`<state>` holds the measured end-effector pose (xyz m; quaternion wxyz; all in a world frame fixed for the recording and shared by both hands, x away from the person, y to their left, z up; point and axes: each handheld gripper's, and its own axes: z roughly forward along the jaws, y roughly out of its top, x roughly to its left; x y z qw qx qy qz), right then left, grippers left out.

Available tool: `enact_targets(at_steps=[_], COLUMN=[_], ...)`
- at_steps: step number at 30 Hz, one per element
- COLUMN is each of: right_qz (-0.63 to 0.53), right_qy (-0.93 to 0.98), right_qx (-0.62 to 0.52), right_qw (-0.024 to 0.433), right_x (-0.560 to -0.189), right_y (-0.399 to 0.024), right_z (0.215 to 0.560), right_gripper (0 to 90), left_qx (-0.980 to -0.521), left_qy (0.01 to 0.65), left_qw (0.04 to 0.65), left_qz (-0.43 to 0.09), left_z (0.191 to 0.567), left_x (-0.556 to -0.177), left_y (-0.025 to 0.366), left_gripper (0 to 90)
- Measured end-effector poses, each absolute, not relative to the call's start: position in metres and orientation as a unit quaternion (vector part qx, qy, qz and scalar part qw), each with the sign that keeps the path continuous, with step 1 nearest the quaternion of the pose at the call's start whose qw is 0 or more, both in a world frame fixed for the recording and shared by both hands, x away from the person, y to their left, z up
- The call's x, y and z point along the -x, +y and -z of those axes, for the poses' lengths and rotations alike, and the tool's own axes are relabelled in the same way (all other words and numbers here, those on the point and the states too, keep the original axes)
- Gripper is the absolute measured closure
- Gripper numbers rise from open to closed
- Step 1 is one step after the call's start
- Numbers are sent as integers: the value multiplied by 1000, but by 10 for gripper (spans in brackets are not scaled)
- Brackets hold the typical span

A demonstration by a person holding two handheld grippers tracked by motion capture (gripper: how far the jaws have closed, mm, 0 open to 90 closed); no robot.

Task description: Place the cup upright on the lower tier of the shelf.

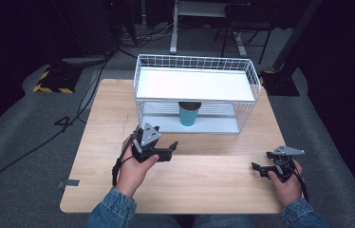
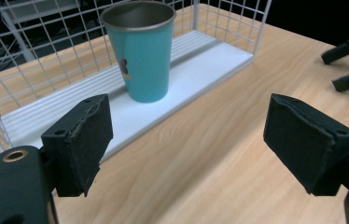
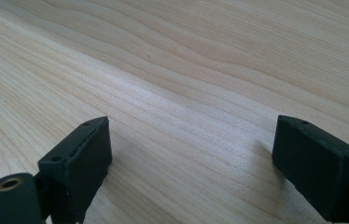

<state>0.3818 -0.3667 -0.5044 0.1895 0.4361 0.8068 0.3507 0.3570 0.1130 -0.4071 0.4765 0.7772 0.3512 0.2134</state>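
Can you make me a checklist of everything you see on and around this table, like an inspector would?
Surface: light wooden table, bare in front of the rack.
Job's things: teal cup standing upright on the lower shelf of a white wire rack; its top shelf is bare.
Clutter: nothing seen.
Grippers: left tool open, facing the cup, holding nothing; right tool open over bare wood, holding nothing.
Cables: a black cable hangs from the left tool; more cables lie on the floor behind the table.
Surroundings: grey carpet, dark room, a yellow-and-black striped base at back left.
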Motion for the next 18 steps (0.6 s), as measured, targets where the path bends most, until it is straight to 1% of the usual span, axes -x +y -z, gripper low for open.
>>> enact_targets(at_steps=[4,9,14,18], right_qz=[-351,-351,-351,-351], right_qy=[807,807,807,807], right_qx=[-436,-436,-436,-436], right_qw=[190,190,189,190], right_x=[-382,-382,-382,-382], right_y=[-367,-367,-367,-367], right_z=[505,505,504,504], right_gripper=[123,122,122,122], left_qx=[-781,-792,-799,-801], left_qy=[348,347,361,366], left_qw=[470,456,424,427], left_qz=[-217,-212,-226,-204], left_z=[408,411,417,427], left_x=[-345,-330,-315,-305], left_y=[122,130,136,144], left_gripper=[181,181,182,181])
